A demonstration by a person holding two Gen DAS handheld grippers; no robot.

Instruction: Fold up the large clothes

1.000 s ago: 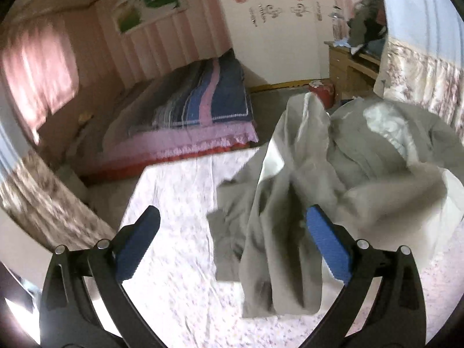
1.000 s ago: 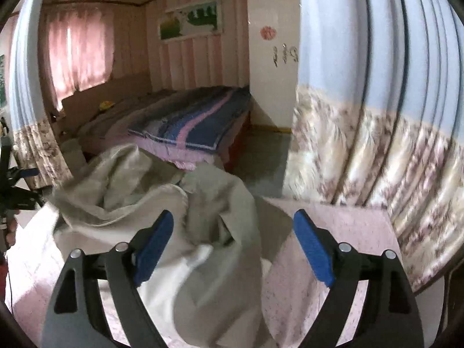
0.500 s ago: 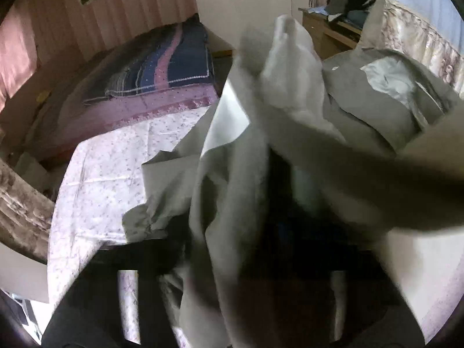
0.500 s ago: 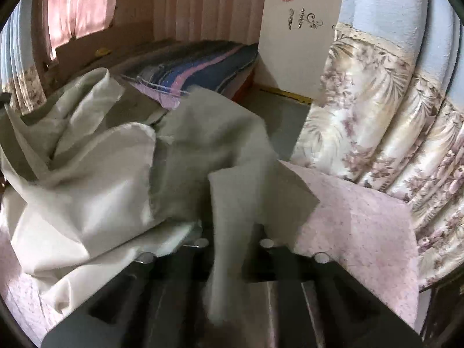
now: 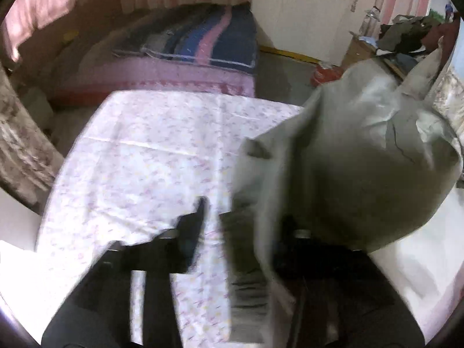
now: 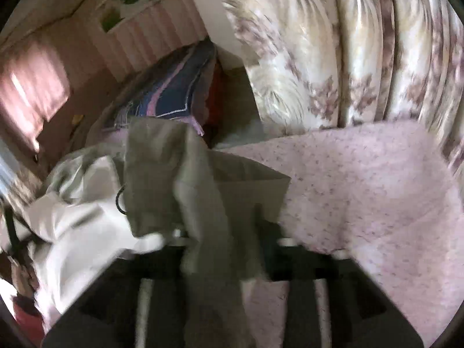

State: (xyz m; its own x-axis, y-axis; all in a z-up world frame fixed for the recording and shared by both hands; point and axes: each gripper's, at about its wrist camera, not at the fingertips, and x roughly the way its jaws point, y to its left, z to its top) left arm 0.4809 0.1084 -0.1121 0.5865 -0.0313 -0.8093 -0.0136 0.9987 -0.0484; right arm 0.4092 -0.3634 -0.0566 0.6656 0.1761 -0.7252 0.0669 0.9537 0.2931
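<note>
Though blurred in both wrist views, readable enough for notes. Largest: table [image 5: 145, 159] under a pale floral sheet, bare across its left half. On the right half, and partly in the air, the large grey-beige garment [image 5: 348, 174], billowed into a rounded heap with a pale lining showing at the edge; seen from the right wrist as a crumpled mass [image 6: 174, 188] with one long strip trailing toward the camera. Not yet flat, no fold made; judged to be the spreading step. Left gripper [image 5: 246, 217]: jaws just been opening, now part-way apart, cloth draped over the right-hand finger and hiding it, left-hand finger [image 5: 194, 226] bare with sheet visible beside it, so no pinch. Right gripper [image 6: 229, 232]: jaws also just been opening, part-way apart, strip of cloth lying between and over them; cannot tell whether pinched or merely draped. For a clean spread: shake loose any cloth snagged on a finger before pulling away, re-take two outer edges or corners well apart, draw outward low over the sheet to flatten the heap, keep the lining side down and the hem clear of the table's far edge.
</note>
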